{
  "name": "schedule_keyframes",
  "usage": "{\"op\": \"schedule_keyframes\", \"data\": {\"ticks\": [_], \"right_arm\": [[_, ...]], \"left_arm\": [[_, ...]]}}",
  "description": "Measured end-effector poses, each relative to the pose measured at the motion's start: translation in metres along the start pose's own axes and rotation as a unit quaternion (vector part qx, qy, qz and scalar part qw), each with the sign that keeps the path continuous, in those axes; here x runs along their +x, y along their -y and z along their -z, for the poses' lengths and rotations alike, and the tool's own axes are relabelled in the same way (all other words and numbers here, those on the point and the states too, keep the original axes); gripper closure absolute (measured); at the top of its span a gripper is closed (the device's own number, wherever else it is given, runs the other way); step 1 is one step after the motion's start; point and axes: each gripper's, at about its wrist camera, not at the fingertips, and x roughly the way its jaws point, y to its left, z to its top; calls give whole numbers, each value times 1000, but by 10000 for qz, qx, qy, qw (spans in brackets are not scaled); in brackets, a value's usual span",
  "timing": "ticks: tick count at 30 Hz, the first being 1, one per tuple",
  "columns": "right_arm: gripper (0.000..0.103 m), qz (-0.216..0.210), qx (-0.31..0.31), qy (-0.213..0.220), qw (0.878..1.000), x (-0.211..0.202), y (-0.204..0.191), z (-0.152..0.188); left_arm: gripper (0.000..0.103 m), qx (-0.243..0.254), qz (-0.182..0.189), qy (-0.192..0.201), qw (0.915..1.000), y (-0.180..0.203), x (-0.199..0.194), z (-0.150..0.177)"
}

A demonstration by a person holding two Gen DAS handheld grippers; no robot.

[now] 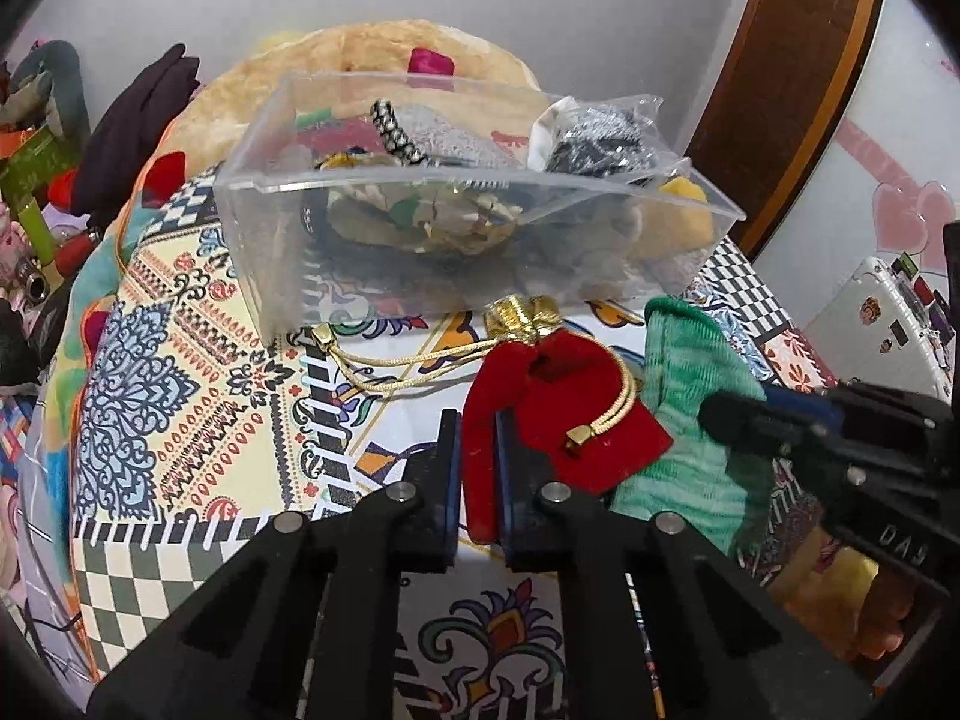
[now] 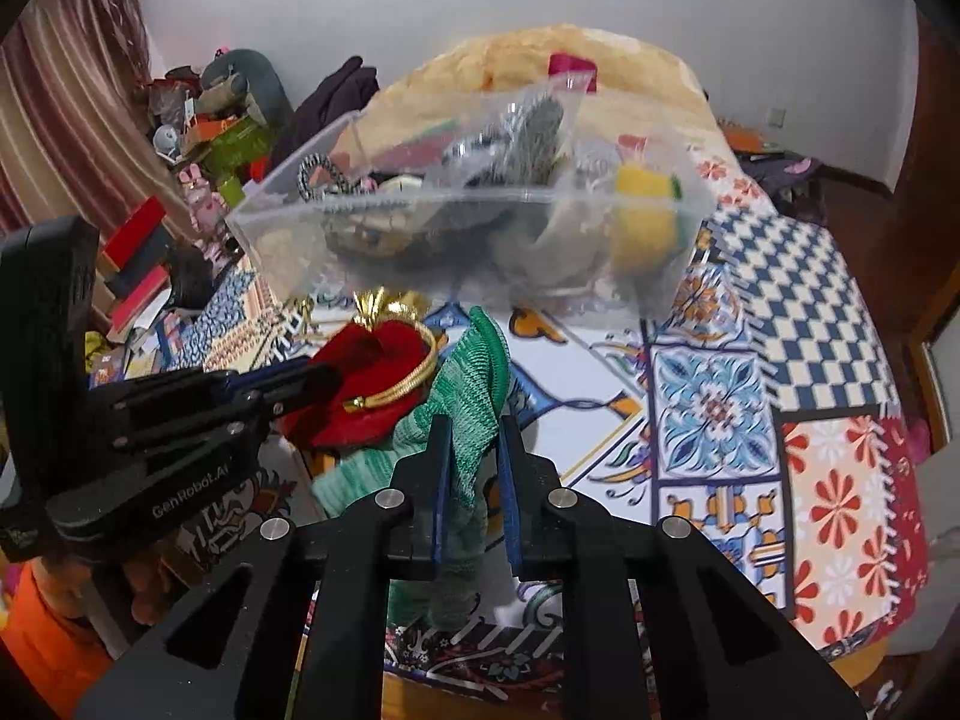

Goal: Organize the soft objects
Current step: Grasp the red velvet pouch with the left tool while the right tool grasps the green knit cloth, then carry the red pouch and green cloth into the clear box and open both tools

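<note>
My left gripper [image 1: 478, 441] is shut on a red velvet pouch [image 1: 558, 420] with a gold drawstring, held just above the patterned bedspread. The pouch also shows in the right wrist view [image 2: 366, 384]. My right gripper [image 2: 474, 450] is shut on a green knitted cloth [image 2: 474, 396], which hangs down between the fingers; it also shows in the left wrist view [image 1: 690, 408]. A clear plastic box [image 1: 372, 240] filled with soft items stands just beyond both grippers, and it shows in the right wrist view [image 2: 288, 240] too.
A large tan plush cushion [image 1: 360, 60] lies behind the box. Dark clothing [image 1: 138, 132] and clutter sit at the left. A wooden bed frame [image 1: 798, 60] rises at the right. The bedspread [image 2: 750, 360] stretches to the right of the box.
</note>
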Motion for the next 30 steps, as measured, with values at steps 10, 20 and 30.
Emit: {"op": "schedule_keyframes", "data": {"ticks": [10, 20, 30], "right_arm": [[90, 213, -52, 512, 9985, -28, 1, -16], [90, 261, -71, 950, 9951, -45, 1, -42], [90, 249, -28, 1309, 9911, -54, 3, -68]], "left_arm": [[97, 105, 26, 445, 9990, 4, -36, -13], [97, 199, 44, 924, 9955, 3, -70, -34], [97, 225, 55, 1493, 9885, 5, -97, -65]]}}
